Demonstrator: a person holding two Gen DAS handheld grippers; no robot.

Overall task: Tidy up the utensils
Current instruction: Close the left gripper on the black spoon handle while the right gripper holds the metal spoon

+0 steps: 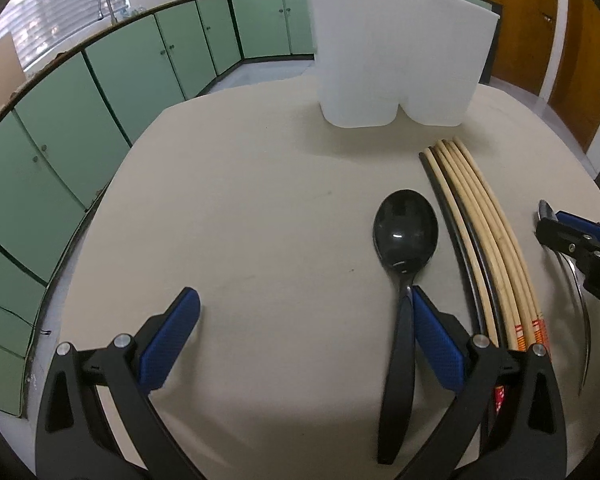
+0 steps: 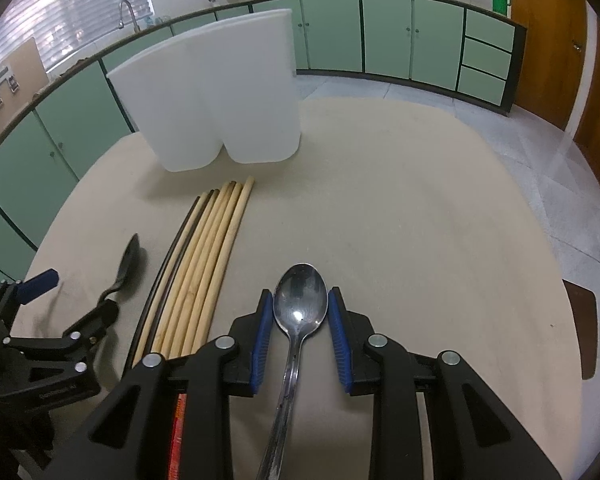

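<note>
A black plastic spoon (image 1: 405, 236) lies on the beige table, bowl away from me. My left gripper (image 1: 304, 308) is open wide; its right pad (image 1: 436, 344) touches the spoon's neck. Wooden and black chopsticks (image 1: 484, 232) lie in a bundle to the right. A white two-compartment holder (image 1: 396, 60) stands at the back. In the right wrist view a metal spoon (image 2: 300, 304) lies between the pads of my right gripper (image 2: 300, 312), which is partly closed around its bowl; I cannot tell whether it grips. The chopsticks (image 2: 204, 264), black spoon (image 2: 130, 264) and holder (image 2: 216, 96) show to the left.
The round table's edge (image 1: 100, 200) curves along the left. Green cabinets (image 1: 60, 120) line the room behind. The left gripper's body (image 2: 40, 340) sits at the lower left of the right wrist view. A brown chair back (image 2: 580, 328) stands at the table's right.
</note>
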